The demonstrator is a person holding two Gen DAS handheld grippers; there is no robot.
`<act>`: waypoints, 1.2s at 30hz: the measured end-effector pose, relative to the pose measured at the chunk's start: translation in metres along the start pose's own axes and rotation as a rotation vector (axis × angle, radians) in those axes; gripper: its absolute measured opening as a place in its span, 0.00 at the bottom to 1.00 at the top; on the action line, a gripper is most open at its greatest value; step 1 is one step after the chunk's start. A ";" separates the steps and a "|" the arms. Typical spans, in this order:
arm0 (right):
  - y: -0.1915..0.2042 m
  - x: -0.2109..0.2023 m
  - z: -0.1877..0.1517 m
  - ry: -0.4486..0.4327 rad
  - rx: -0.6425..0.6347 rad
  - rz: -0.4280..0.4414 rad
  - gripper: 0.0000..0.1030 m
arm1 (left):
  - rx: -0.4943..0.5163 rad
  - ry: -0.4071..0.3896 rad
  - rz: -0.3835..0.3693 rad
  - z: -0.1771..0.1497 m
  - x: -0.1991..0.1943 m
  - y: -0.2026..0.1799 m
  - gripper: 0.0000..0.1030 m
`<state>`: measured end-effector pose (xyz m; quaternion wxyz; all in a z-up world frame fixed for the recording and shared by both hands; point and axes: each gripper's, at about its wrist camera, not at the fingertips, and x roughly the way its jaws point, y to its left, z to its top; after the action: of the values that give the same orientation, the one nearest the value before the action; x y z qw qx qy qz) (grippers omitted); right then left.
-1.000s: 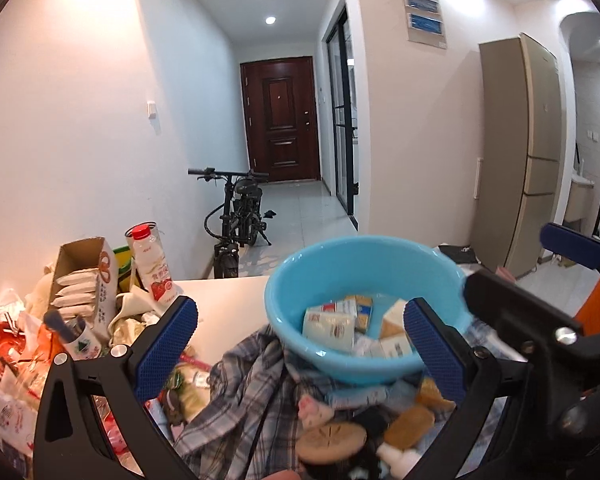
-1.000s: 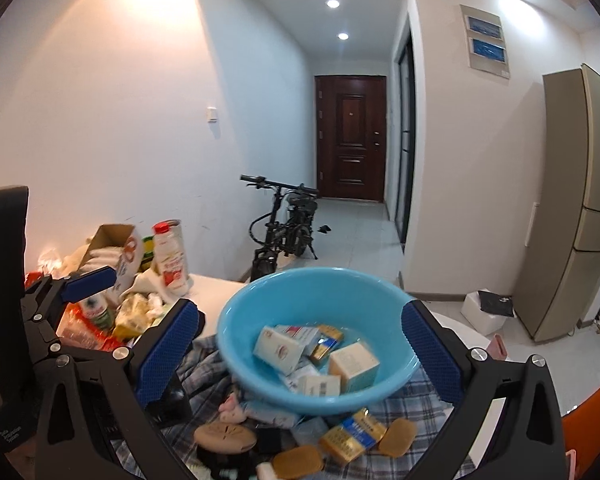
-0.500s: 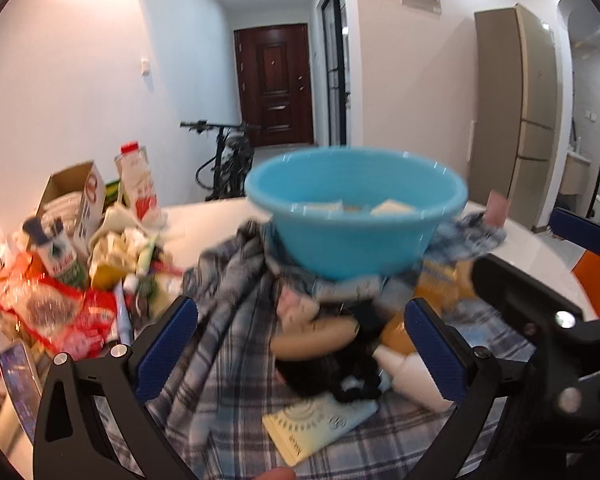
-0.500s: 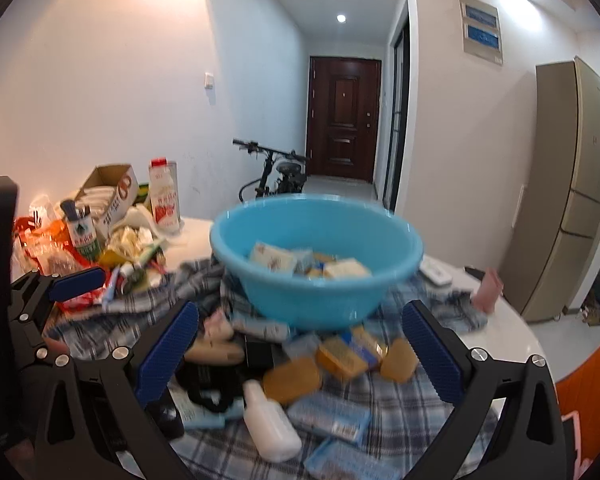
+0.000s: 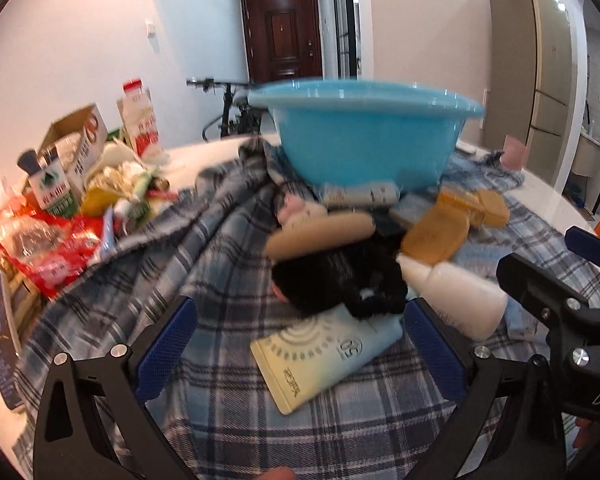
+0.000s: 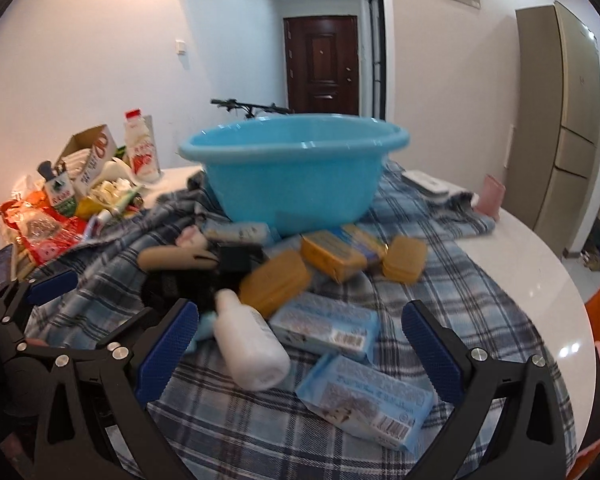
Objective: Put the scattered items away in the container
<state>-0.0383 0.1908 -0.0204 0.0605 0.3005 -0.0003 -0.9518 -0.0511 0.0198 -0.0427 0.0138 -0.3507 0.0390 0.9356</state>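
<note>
A light blue basin (image 5: 364, 140) (image 6: 296, 172) stands on a plaid cloth (image 5: 220, 280) (image 6: 440, 280). Scattered in front of it lie a yellow-and-blue tube (image 5: 328, 360), a black fabric bundle (image 5: 340, 280), a white bottle (image 5: 456, 296) (image 6: 248, 344), amber soap boxes (image 5: 436, 232) (image 6: 276, 284), a tan brush (image 5: 320, 232) and blue tissue packs (image 6: 328, 328) (image 6: 368, 396). My left gripper (image 5: 300, 356) is open, low over the tube. My right gripper (image 6: 300, 352) is open, low over the bottle and tissue packs. Both are empty.
At the left stands a pile of groceries: a milk bottle (image 5: 140, 120) (image 6: 140, 148), a cardboard box (image 5: 80, 140), a small carton (image 5: 48, 184) and red packets (image 5: 48, 248). A pink cup (image 6: 492, 200) stands at right. The white table edge (image 6: 556, 280) curves at right.
Both grippers have dropped from above the basin down toward the cloth, closer to the scattered items. The basin's inside is no longer visible. Both stayed open.
</note>
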 end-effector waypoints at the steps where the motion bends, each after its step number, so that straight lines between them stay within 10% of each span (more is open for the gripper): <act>1: -0.001 0.003 -0.002 0.011 0.005 -0.003 1.00 | 0.005 0.020 0.004 0.000 0.003 -0.001 1.00; 16: -0.024 0.029 -0.011 0.140 0.109 -0.063 1.00 | -0.112 0.210 -0.084 -0.008 0.037 0.012 1.00; 36: -0.009 -0.027 -0.011 -0.141 0.049 -0.062 1.00 | -0.090 -0.093 -0.015 -0.003 -0.018 0.009 1.00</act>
<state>-0.0113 0.2037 -0.0144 0.0237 0.2338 -0.0186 -0.9718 -0.0362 0.0110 -0.0323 0.0071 -0.3075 -0.0063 0.9515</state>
